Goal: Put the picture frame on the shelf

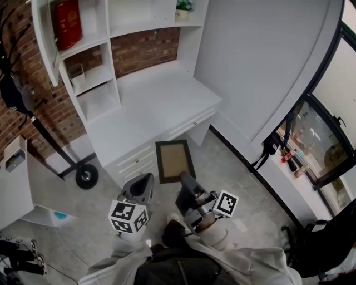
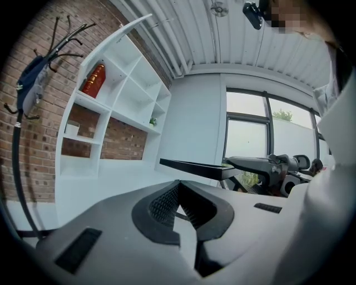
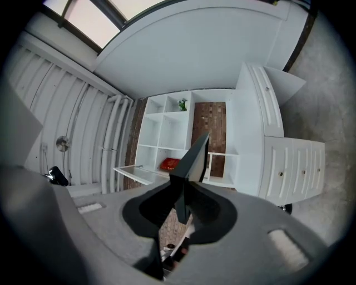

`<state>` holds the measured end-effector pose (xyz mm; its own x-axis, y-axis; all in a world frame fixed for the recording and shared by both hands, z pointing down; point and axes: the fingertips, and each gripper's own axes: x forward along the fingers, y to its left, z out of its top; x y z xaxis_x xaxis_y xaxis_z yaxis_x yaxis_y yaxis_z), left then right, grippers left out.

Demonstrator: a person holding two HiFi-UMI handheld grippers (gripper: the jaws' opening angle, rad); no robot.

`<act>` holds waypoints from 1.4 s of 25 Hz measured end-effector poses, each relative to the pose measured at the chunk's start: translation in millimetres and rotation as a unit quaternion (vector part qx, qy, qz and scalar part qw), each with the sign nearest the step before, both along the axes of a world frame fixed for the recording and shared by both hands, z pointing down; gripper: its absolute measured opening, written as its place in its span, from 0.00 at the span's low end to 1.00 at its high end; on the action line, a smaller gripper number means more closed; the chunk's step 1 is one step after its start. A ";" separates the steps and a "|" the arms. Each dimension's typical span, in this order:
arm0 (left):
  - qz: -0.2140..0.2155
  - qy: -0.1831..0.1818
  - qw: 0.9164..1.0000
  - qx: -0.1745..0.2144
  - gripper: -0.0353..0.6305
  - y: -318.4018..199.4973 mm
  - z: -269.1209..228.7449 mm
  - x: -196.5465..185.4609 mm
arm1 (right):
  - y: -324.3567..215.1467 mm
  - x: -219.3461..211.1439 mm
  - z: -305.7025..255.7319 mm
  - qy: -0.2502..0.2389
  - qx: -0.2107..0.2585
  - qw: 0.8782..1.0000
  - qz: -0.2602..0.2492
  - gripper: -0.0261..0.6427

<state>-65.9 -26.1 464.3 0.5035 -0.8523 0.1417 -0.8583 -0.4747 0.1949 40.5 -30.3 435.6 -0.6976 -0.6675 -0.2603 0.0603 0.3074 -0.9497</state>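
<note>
The dark picture frame (image 1: 174, 161) with a tan inside hangs flat above the floor, just in front of the white desk (image 1: 150, 106). My right gripper (image 1: 185, 178) is shut on its near edge. In the right gripper view the frame (image 3: 193, 158) stands edge-on between the jaws of the right gripper (image 3: 183, 192). The white shelf unit (image 1: 89, 72) rises at the desk's left and back, also in the right gripper view (image 3: 167, 133). My left gripper (image 1: 144, 179) floats left of the frame, holding nothing, and its pads meet at the tips (image 2: 178, 186). It sees the frame (image 2: 194, 167) from the side.
A red box (image 1: 67, 22) stands in an upper shelf compartment and a small plant (image 1: 182, 8) on the top shelf. A black coat rack (image 1: 16, 83) with a wheeled base (image 1: 86, 175) stands on the left, beside a white cabinet (image 1: 16, 183). A window (image 1: 322, 139) lines the right wall.
</note>
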 end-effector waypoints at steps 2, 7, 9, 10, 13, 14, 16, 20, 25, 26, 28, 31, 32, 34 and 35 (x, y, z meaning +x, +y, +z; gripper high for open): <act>-0.003 -0.001 1.000 -0.001 0.06 -13.6 1.1 3.3 | -14.6 3.3 0.8 -0.002 -0.002 1.000 -0.003 0.14; -0.012 -0.002 1.000 -0.002 0.06 -49.7 1.8 10.4 | -49.7 12.2 2.1 -0.004 -0.005 1.000 -0.010 0.14; -0.014 -0.002 1.000 0.000 0.06 -64.4 2.3 14.9 | -64.1 17.4 3.3 -0.004 -0.005 1.000 -0.011 0.14; -0.015 -0.003 1.000 0.001 0.06 -71.3 2.8 17.2 | -70.8 20.0 4.4 -0.004 -0.005 1.000 -0.012 0.14; -0.018 -0.003 1.000 0.006 0.06 -91.4 3.9 23.3 | -90.4 26.9 8.0 -0.003 -0.003 1.000 -0.015 0.14; -0.020 -0.003 1.000 0.007 0.06 -98.2 4.0 25.1 | -97.0 28.7 8.9 -0.003 -0.003 1.000 -0.017 0.14; -0.024 -0.001 1.000 0.012 0.06 -111.2 3.4 28.9 | -109.6 32.4 10.0 -0.006 -0.005 1.000 -0.021 0.14; -0.031 0.001 0.999 0.021 0.06 -132.6 1.5 35.8 | -132.8 39.0 10.0 -0.004 -0.003 1.000 -0.024 0.14; -0.035 0.003 0.999 0.016 0.06 -150.0 8.1 39.8 | -153.2 41.7 14.5 -0.005 -0.005 1.000 -0.031 0.14; -0.034 0.003 0.999 0.014 0.06 -152.8 9.9 40.3 | -156.3 41.6 16.5 -0.006 -0.007 0.999 -0.032 0.14; -0.032 0.003 0.999 0.011 0.06 -157.9 12.4 41.7 | -161.4 41.5 20.5 -0.006 -0.011 0.999 -0.032 0.14; -0.032 0.003 0.999 0.009 0.06 -167.0 14.5 42.4 | -170.5 40.2 25.3 -0.006 -0.015 0.999 -0.034 0.14; -0.032 0.003 0.999 0.008 0.06 -169.9 15.5 42.4 | -173.5 39.7 26.9 -0.007 -0.017 0.999 -0.035 0.14; -0.034 0.004 0.999 0.004 0.06 -176.7 17.5 41.6 | -180.0 39.0 30.1 -0.007 -0.022 0.999 -0.036 0.14; -0.035 0.005 0.999 0.003 0.06 -180.9 18.2 41.0 | -184.2 38.4 31.2 -0.007 -0.025 0.999 -0.037 0.14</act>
